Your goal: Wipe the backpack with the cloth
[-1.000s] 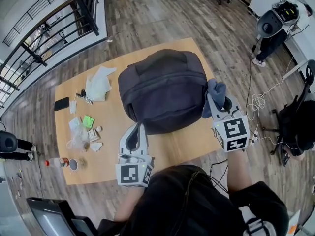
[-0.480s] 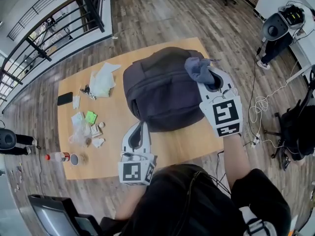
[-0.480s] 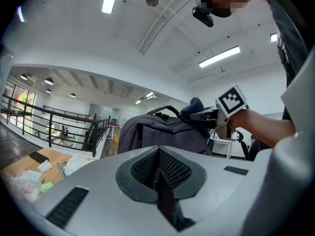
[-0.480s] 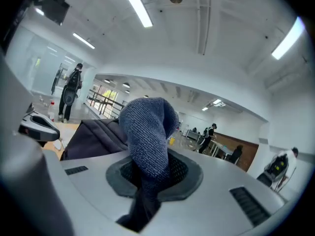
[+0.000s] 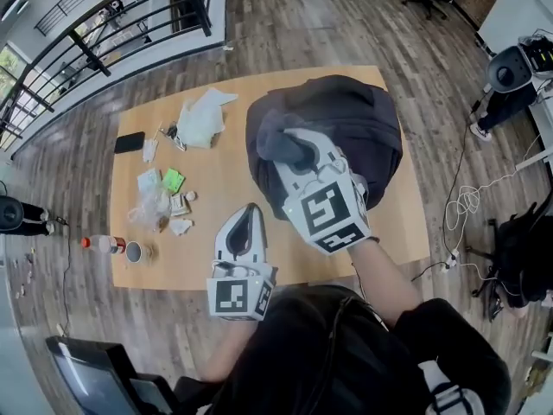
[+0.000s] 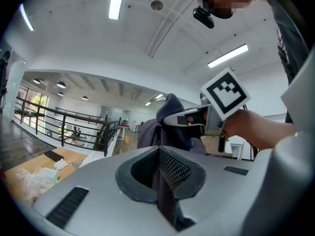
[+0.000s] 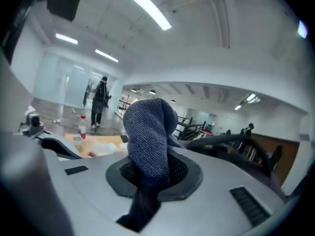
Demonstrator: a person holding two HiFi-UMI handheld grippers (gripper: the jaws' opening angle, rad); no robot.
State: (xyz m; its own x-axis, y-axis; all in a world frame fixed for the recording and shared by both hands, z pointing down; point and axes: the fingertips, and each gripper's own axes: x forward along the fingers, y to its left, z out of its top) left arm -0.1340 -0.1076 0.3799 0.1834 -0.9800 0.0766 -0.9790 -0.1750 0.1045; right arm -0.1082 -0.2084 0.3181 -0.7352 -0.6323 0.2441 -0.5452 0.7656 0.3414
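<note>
The backpack (image 5: 363, 128) lies on the wooden worktop (image 5: 216, 171), well within reach. The right gripper (image 5: 292, 148) is clamped on the bunched grey cloth (image 5: 270, 138) and carries it over the bag's left side, placed to rub there. The left gripper (image 5: 251, 213) is shut tight at the near edge, seemingly pinching a fold of fabric to steady the bag.
</note>
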